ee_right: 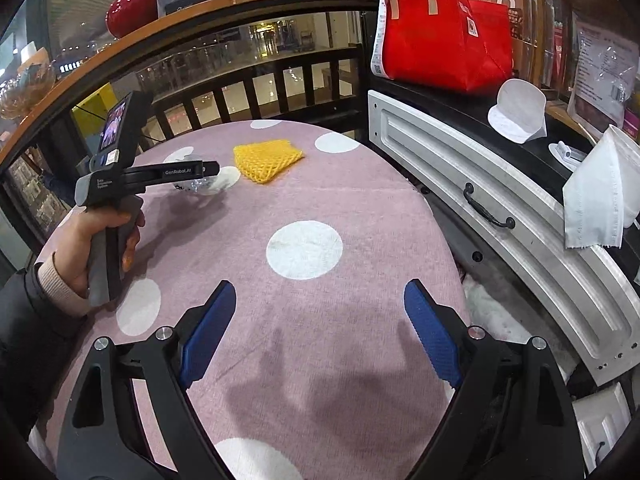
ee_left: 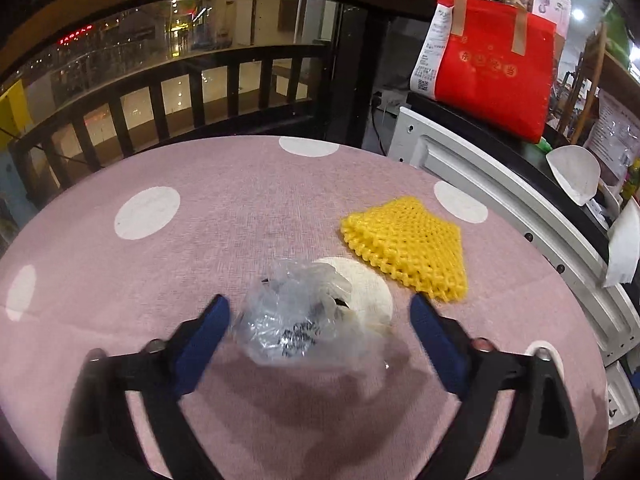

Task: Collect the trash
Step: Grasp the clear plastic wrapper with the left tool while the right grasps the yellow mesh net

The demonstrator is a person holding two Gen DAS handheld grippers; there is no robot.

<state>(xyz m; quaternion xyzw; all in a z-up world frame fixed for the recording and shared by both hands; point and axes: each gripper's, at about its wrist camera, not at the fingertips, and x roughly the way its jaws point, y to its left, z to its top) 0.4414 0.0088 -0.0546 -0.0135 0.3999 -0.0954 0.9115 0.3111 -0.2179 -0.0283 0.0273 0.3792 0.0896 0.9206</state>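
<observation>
Left gripper gapes wide around the crumpled plastic bag, pads not touching it; right gripper hangs wide open too, holding nothing.

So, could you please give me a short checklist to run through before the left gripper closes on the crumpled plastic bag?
1. Left gripper open: ok.
2. Crumpled plastic bag between its fingers: ok.
3. Fingers low enough to pinch the bag: cannot tell.
4. Yellow foam net outside the jaws: ok.
5. Right gripper open, holding nothing, away from the bag: ok.
6. Trash container in view for the drop: not ok.
</observation>
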